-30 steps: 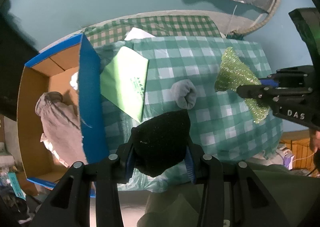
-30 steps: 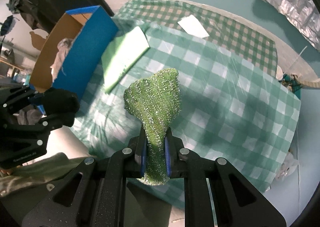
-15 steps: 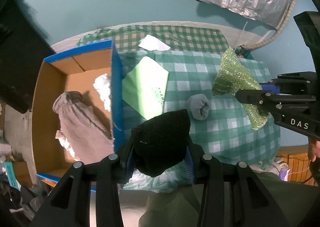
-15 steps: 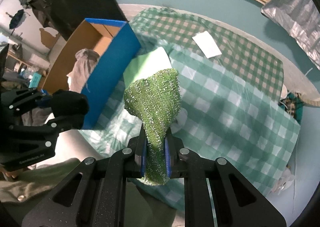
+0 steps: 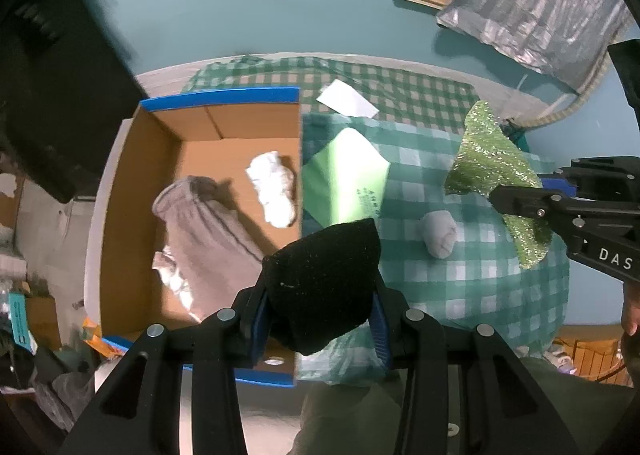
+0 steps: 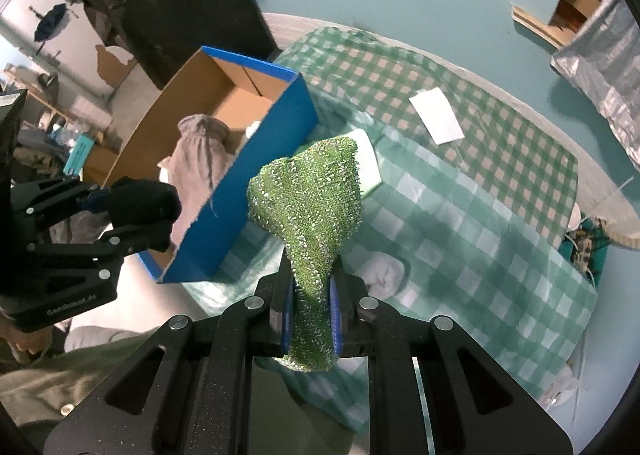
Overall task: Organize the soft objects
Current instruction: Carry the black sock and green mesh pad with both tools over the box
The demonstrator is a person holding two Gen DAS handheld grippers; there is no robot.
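the checked cloth (image 5: 472,279) covers the table and fills the right half of the left wrist view, running from 12 o'clock round to 4 o'clock. the cardboard box (image 5: 224,127) with blue outer walls sits at 9 o'clock, touching the cloth's edge; in the right wrist view the same box (image 6: 256,159) lies at 10 o'clock. inside it a grey garment (image 5: 208,231) lies along the floor, and a white crumpled cloth (image 5: 274,189) lies just beside it, against the wall nearest the table. a pale green sheet (image 5: 346,175) lies flat on the cloth beside the box wall, at 12 o'clock from the left gripper.

the right gripper (image 6: 310,329) is clamped on a glittery green sock (image 6: 312,211), which stands up from the fingers and flares wide at the top. the left gripper (image 5: 320,309) is clamped on a black sock (image 5: 324,275), a bunched lump held above the box's near corner. a rolled grey sock (image 5: 438,233) lies on the cloth between the two grippers, at 2 o'clock from the black one. a white paper (image 5: 347,99) lies at the far edge, at 12 o'clock.
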